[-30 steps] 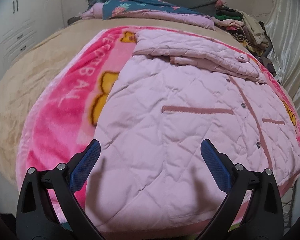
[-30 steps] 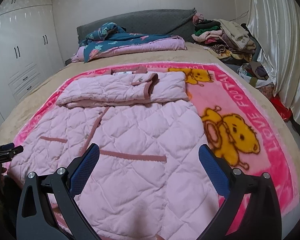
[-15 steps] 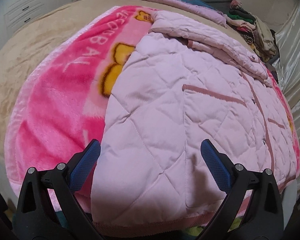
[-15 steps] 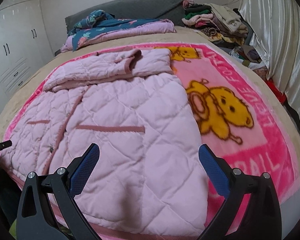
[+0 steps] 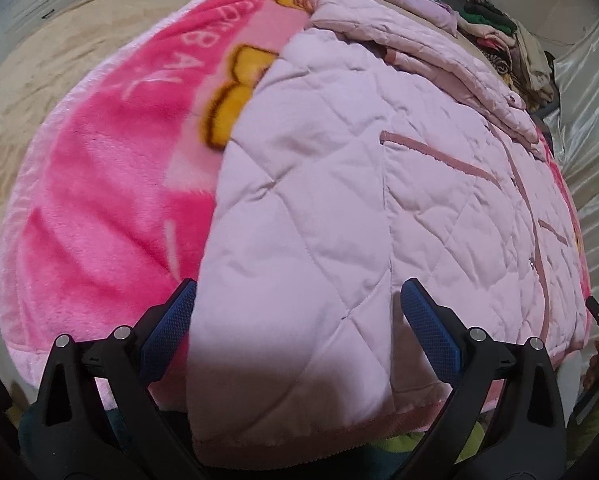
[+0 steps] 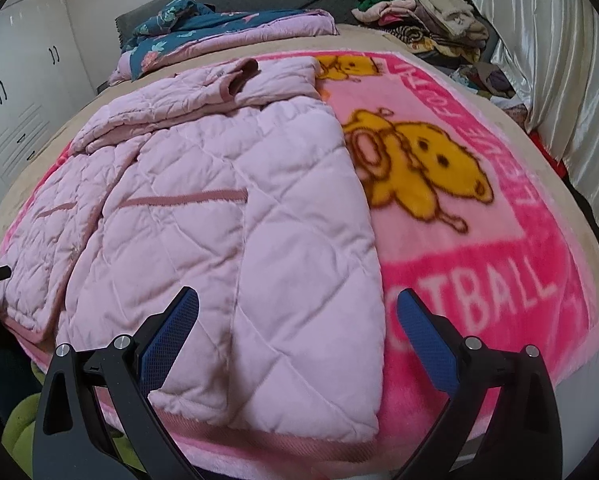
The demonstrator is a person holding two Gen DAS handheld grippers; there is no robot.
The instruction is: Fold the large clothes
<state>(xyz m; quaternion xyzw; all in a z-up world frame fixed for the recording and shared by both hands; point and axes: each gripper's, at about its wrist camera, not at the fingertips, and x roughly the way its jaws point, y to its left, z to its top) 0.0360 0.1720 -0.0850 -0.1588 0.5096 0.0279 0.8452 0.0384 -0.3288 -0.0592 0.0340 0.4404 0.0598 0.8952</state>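
Observation:
A large pale pink quilted jacket (image 5: 339,208) lies flat on a pink cartoon-bear blanket (image 5: 111,208), its sleeves folded across the far end. It also shows in the right wrist view (image 6: 227,220) on the same blanket (image 6: 479,264). My left gripper (image 5: 297,312) is open and hangs low over the jacket's near left hem corner. My right gripper (image 6: 297,312) is open and hangs low over the near right hem corner. Neither holds anything.
The blanket lies on a beige bed (image 5: 31,92). A folded floral quilt (image 6: 219,28) and a pile of clothes (image 6: 419,12) sit at the far end. White wardrobes (image 6: 23,92) stand at the left, a satin curtain (image 6: 571,72) at the right.
Both grippers have dropped lower and closer to the jacket's near hem, the left toward its left corner, the right toward its right corner. Both stayed open.

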